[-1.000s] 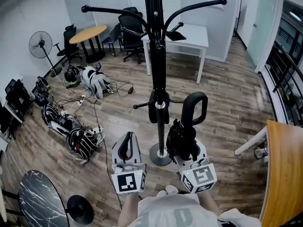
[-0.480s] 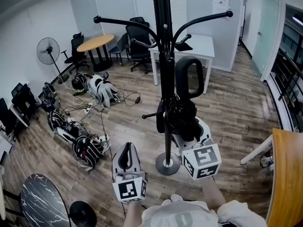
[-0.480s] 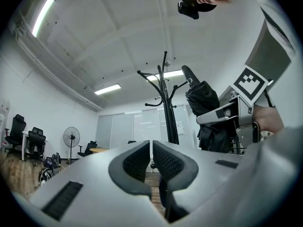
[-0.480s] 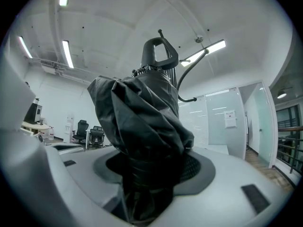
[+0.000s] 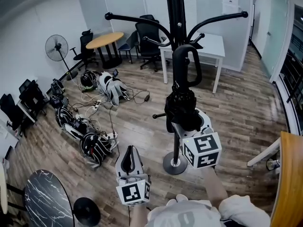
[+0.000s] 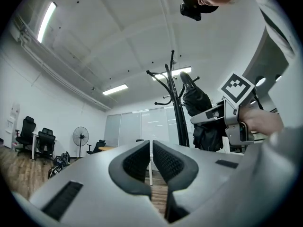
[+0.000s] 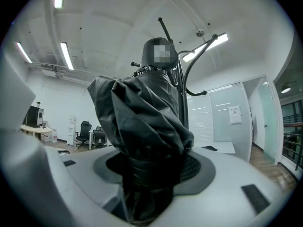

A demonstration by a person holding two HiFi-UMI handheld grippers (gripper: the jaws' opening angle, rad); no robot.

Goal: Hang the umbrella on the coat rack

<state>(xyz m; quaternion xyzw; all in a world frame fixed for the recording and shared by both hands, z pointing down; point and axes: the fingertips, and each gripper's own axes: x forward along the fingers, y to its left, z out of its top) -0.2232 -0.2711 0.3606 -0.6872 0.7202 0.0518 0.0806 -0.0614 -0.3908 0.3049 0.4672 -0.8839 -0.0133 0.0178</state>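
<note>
The folded black fabric umbrella (image 5: 182,109) with a looped black handle stands nearly upright, its long axis vertical, the handle loop at the top and the bundled canopy below. It is held in the air just in front of the black metal coat rack's (image 5: 176,4) pole, with the loop close under the curved arms; whether it touches one cannot be made out. The right gripper (image 5: 187,123) has its jaws spread wide and clamped on the canopy bundle (image 7: 142,126). The left gripper (image 5: 129,161) hangs lower, apart from the rack, its jaws (image 6: 151,160) nearly together with nothing between them. A white counter (image 5: 215,44) stands behind the rack on the wood-plank floor (image 5: 236,103).
</note>
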